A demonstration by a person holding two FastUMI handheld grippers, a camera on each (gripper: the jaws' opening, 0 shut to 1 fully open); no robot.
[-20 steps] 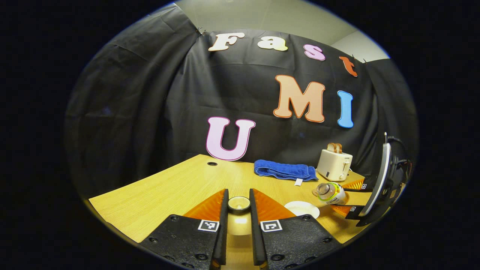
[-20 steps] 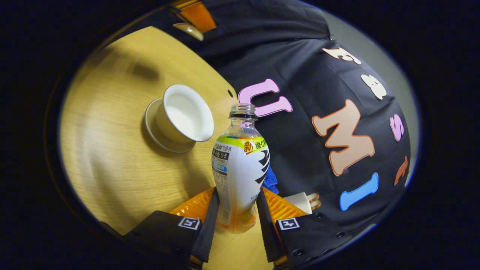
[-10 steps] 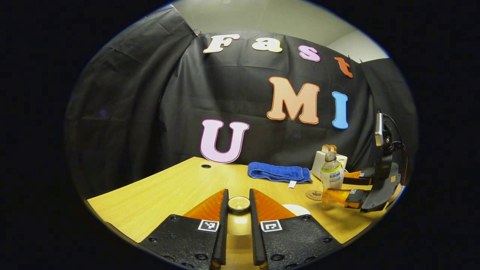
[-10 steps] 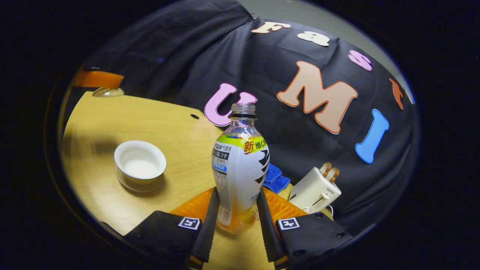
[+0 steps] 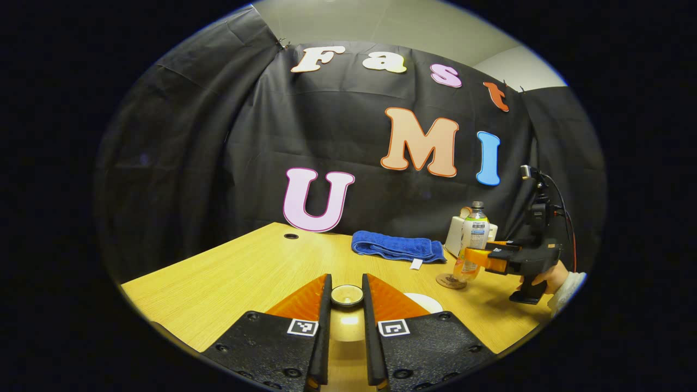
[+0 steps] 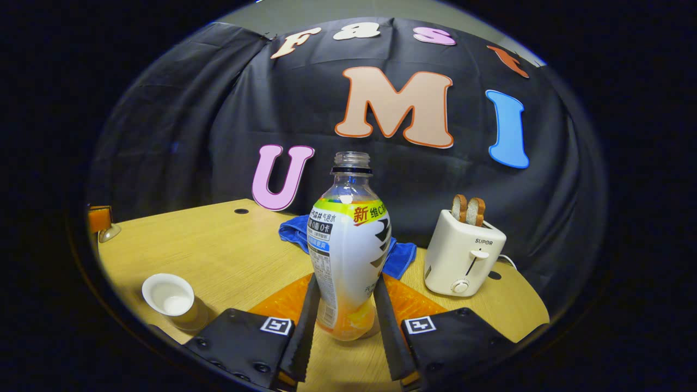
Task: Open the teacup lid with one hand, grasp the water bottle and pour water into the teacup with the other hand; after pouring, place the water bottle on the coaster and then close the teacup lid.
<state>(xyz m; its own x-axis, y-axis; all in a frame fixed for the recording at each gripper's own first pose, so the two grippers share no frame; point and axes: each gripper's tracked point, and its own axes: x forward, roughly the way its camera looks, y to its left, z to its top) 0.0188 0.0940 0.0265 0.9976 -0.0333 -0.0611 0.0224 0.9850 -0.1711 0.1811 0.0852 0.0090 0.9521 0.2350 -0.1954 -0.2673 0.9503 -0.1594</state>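
One teacup [image 6: 169, 296] stands uncovered near the table's [image 6: 218, 256] left front edge in the right gripper view, a small white cup with pale liquid or glaze showing inside; whether a saucer lies under it cannot be told here. One teacup lid [image 5: 347, 295] is lifted clear of the cup: in the left gripper view the left gripper [image 5: 346, 305] pinches its round, pale knob between both fingers, which sit narrowly apart with the lid filling the gap. Just right of those fingers a white rim [image 5: 422, 300] of the teacup peeks out on the wood.

One blue towel [image 5: 396, 247] lies folded toward the table's back edge. One water bottle [image 6: 348, 245] stands upright and uncapped, clear at the neck, wrapped in a white label with a yellow-green band, with orange drink low in its base. The right gripper [image 6: 346, 321] clamps its lower body, both fingers pressed against the sides. In the left gripper view the bottle's base sits over the single round brown coaster [image 5: 450, 281] near the table's right edge; contact cannot be told. A hand [image 5: 550, 277] holds that gripper's handle.

One cream toaster [image 6: 463, 261] with two slices of bread stands at the back right corner.
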